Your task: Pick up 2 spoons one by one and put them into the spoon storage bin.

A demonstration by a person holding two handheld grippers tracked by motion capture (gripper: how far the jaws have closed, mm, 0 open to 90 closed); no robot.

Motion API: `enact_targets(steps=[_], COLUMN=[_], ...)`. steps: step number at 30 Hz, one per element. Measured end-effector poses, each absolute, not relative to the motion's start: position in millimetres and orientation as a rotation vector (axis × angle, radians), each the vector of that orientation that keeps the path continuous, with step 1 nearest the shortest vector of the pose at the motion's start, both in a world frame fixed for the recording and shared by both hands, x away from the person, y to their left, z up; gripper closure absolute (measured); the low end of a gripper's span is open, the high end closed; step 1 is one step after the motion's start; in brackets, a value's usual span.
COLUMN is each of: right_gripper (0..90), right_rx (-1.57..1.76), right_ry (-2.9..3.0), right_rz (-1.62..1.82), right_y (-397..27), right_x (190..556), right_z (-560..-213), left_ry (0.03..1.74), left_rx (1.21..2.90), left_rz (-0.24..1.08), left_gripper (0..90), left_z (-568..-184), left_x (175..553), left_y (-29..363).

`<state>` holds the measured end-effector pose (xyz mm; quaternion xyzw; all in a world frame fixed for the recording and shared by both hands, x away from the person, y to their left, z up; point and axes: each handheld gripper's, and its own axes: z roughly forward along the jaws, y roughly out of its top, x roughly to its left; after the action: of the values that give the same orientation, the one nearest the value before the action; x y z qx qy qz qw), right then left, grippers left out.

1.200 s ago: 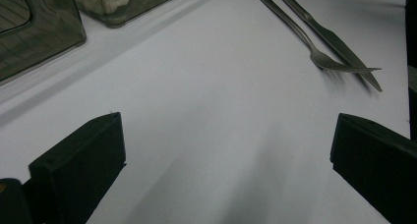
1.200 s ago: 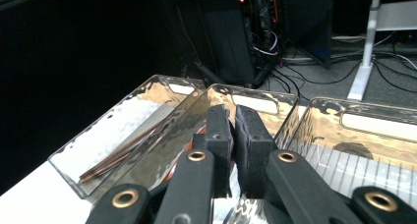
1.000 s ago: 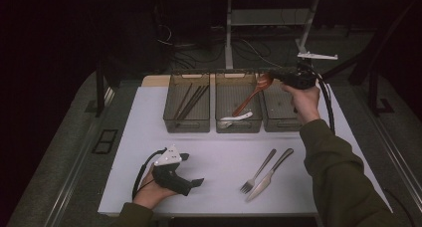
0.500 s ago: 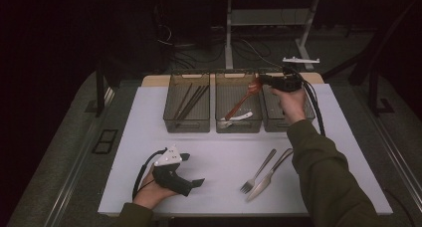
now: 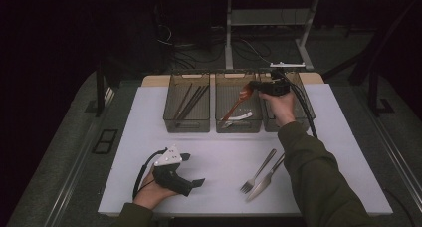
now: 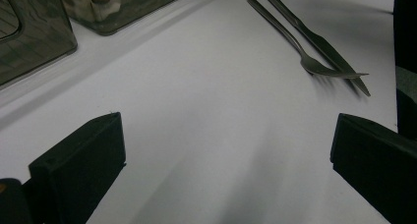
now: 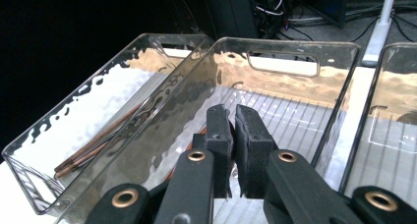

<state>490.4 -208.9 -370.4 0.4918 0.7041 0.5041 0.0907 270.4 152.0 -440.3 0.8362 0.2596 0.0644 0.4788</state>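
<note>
Nearest the person, the left hand-held gripper [image 5: 191, 183] lies low on the white counter [image 5: 219, 157] in the same place as a second ago, jaws spread wide with nothing between them; the left hand cups its body from below. In the left gripper view, the steel fork [image 6: 300, 49] and steel table knife [image 6: 319, 42] lie side by side, touching, ahead of the jaws.

Farther off, the right forearm in its olive sleeve reaches forward, wrist raised. The right hand-held gripper [image 5: 255, 85] has moved left and lower since the earlier frame and now stands over the middle clear plastic bin [image 5: 239, 126]. Its jaws pinch the reddish-brown spoon [image 5: 238, 102], which slants down into that bin beside a white spoon [image 5: 241, 118].

The left clear bin [image 5: 186, 125] holds dark chopsticks [image 5: 191, 101]. No legible writing is visible.
</note>
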Motion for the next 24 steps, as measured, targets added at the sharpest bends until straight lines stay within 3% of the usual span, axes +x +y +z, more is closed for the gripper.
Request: enact_targets(steps=[11, 20, 24], right_gripper=[83.8, 51.0, 47.6], right_rx=[1.468, 1.447, 1.437], right_ry=[2.156, 2.18, 2.173], right_rz=[1.395, 1.317, 1.325], right_y=[-203.7, -204.5, -206.6], right_x=[496.0, 498.4, 496.6], right_z=[-383.6, -385.6, -381.9], left_ry=[0.63, 0.628, 0.629], left_rx=[2.04, 2.041, 2.041], left_rz=[0.155, 0.154, 0.152], left_gripper=[0.0, 0.0, 0.0], left_z=[-440.6, -440.7, -440.9], left_x=[270.4, 270.5, 270.4], left_y=[150.5, 150.2, 149.4])
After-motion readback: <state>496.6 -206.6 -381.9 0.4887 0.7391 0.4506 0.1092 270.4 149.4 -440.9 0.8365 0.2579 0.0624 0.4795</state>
